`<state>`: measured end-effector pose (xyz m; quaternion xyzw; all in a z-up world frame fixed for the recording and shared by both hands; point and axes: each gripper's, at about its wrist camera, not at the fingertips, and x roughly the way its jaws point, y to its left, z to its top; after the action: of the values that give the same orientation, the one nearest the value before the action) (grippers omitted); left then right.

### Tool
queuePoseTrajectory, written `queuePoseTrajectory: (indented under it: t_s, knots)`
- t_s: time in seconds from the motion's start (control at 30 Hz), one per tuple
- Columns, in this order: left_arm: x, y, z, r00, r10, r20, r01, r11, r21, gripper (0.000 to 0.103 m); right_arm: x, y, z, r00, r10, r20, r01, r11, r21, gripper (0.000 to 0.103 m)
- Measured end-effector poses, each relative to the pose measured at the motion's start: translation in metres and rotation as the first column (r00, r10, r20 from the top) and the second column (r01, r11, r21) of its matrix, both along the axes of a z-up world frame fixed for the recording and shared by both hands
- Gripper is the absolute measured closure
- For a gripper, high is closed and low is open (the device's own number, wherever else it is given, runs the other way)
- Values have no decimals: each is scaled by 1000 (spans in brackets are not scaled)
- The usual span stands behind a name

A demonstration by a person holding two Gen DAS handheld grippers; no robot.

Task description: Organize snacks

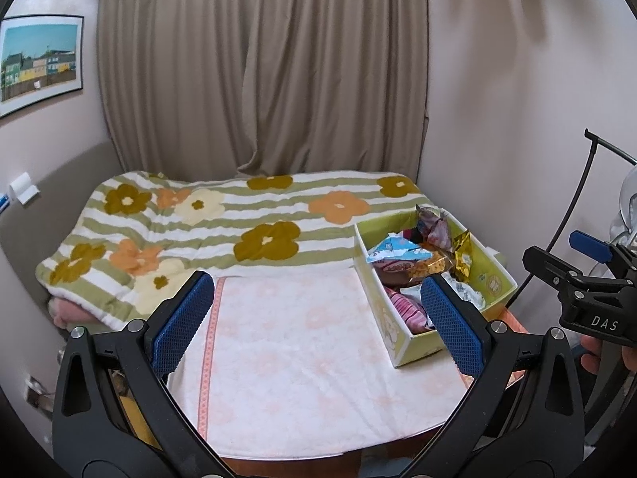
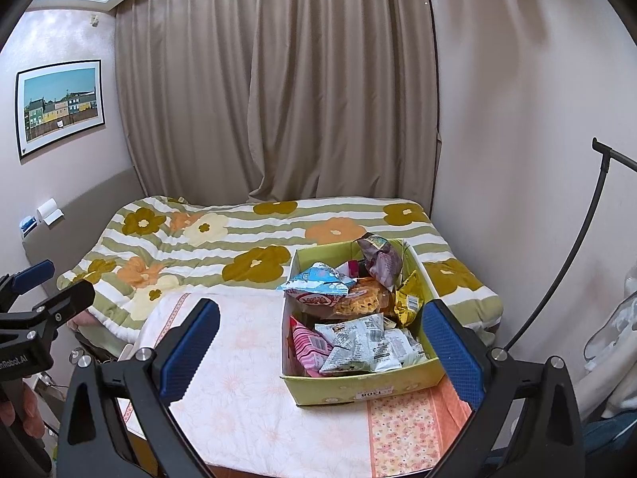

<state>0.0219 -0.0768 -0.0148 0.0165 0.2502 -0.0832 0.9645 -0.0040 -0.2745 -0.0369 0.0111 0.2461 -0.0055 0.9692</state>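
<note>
Both tools held above the near edge of the worktop (image 2: 254,398), which is covered by a pale floral cloth. Left tool (image 1: 314,318): jaws spread wide, nothing between the pads. Right tool (image 2: 318,350): likewise released and empty, aimed at the box (image 2: 358,388). The box, yellow-green card, open top, sits on the right part of the worktop; cloth to the left of the box is bare. Inside the box, snacks lie loosely heaped, not in rows: at the near end a pink packet (image 2: 308,344) and grey-white packets (image 2: 358,342); past them, mid-box, a red-labelled packet (image 2: 320,299) and a light blue packet (image 2: 318,277) on top, with a gold packet (image 2: 408,298) against the right wall; at the far end a purple packet (image 2: 378,259) standing above the rim. No snack seen outside the box. Beyond the box, a bed with a flowered blanket (image 2: 258,255), then a curtain (image 2: 278,99). Judgement: all snacks in the box with both tools empty fits either a jumbled box waiting to be sorted out onto the cloth, or snacks gathered back in and the job near its close. The pictures do not settle which, so no next grasp can be named.
</note>
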Motion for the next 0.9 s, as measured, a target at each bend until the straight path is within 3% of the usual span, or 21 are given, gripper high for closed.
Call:
queuePoseTrajectory:
  t_s: [0.43,0.7,0.9]
  knots:
    - [-4,3,-1,1000,0,12,0,1000,-3,0,-4,5,-2,1000,-7,-3,7,1000,7,1]
    - [-15,0,-3,998,35,44,-37,998,44,0,-4,5,-2,1000,-7,-2,7,1000,9,2]
    - [-23,4,1,998,12,69,-13,1000,12,0,-4,5,-2,1000,-7,-3,7,1000,9,1]
